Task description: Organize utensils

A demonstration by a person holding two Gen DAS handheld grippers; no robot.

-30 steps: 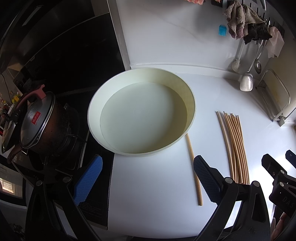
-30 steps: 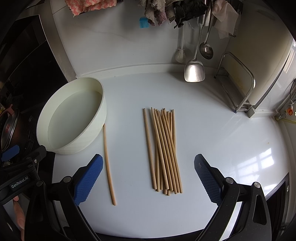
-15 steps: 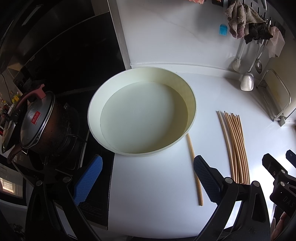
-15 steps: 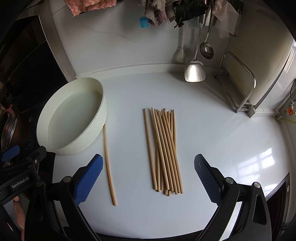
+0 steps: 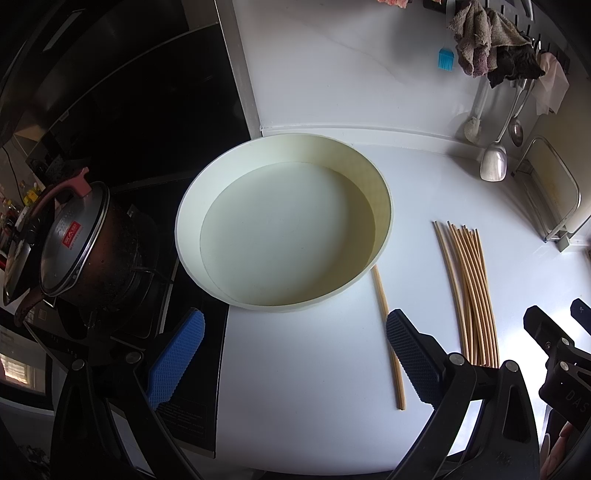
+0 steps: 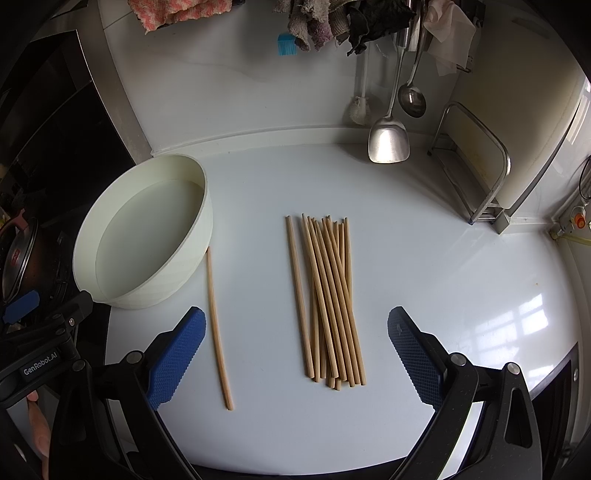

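Observation:
A bundle of several wooden chopsticks (image 6: pixel 328 295) lies on the white counter, also in the left wrist view (image 5: pixel 471 291). One single chopstick (image 6: pixel 218 325) lies apart to its left, beside the round cream basin (image 6: pixel 147 236); it also shows in the left wrist view (image 5: pixel 388 332). The basin (image 5: pixel 380 206) is empty. My right gripper (image 6: pixel 295 360) is open and empty, above the near ends of the bundle. My left gripper (image 5: pixel 293 363) is open and empty, in front of the basin, its right finger (image 5: pixel 410 358) next to the single chopstick.
A dark pot with a glass lid (image 5: pixel 74 243) sits on the stove at the left. A spatula (image 6: pixel 388 136), a ladle (image 6: pixel 412 99) and cloths (image 6: pixel 332 18) hang on the back wall. A metal rack (image 6: pixel 476 173) stands at the back right.

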